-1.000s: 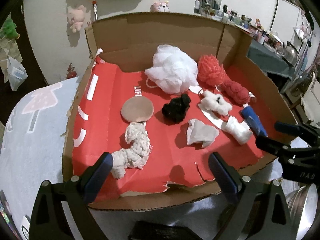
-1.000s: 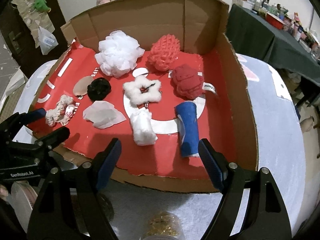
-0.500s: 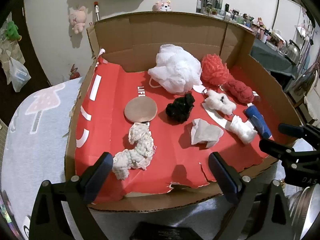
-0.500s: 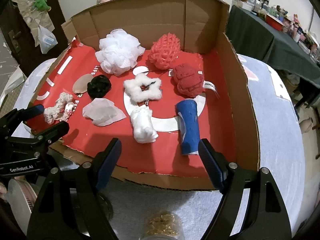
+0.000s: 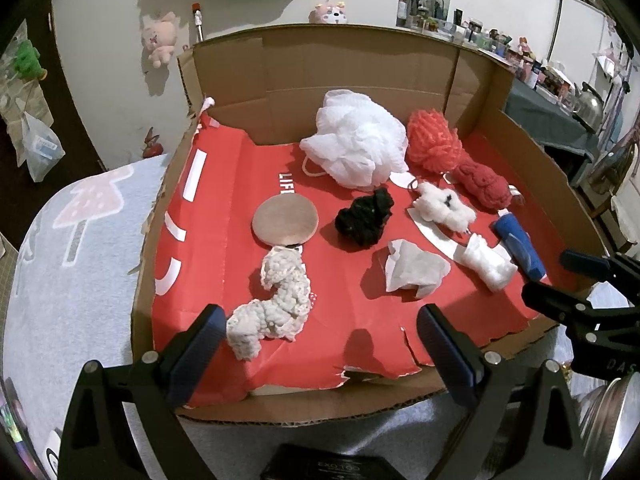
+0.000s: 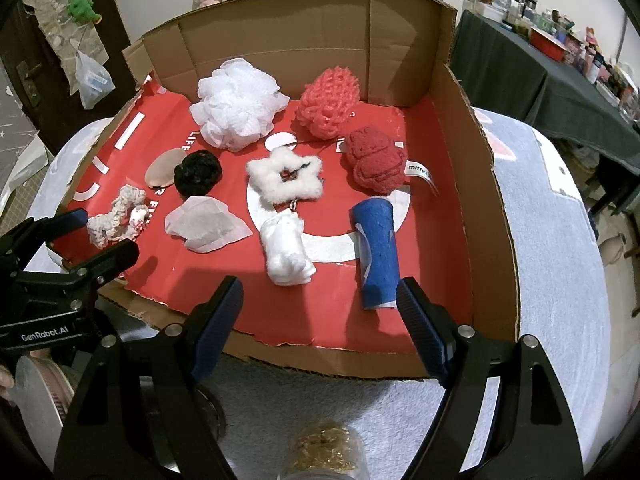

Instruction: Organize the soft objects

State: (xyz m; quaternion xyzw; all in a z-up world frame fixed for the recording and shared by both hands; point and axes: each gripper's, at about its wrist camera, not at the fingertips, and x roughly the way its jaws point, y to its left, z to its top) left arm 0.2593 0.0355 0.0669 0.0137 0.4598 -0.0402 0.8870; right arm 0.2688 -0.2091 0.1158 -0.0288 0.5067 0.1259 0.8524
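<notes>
A: Both sets of jaws stand wide apart with nothing between them. The left gripper (image 5: 316,340) and the right gripper (image 6: 320,312) both hover at the near edge of the cardboard box (image 6: 476,184).

B: Anything different from a second ago?

A: Only the views: both have crept a little closer to the box. Nothing inside has shifted, so nothing is settled for the sorting; this spread would suit an early stage or a finished one.

B: And the soft things?

A: All lie on the box's red floor. The white bath pouf (image 6: 236,106) and coral knit ball (image 6: 330,104) sit by the far wall. The blue roll (image 6: 376,254) lies near the front right corner, long axis running front to back. The white roll (image 6: 286,252) beside it runs likewise, slightly slanted. The cream scrunchie (image 5: 276,300) stretches along the near left edge.
</notes>
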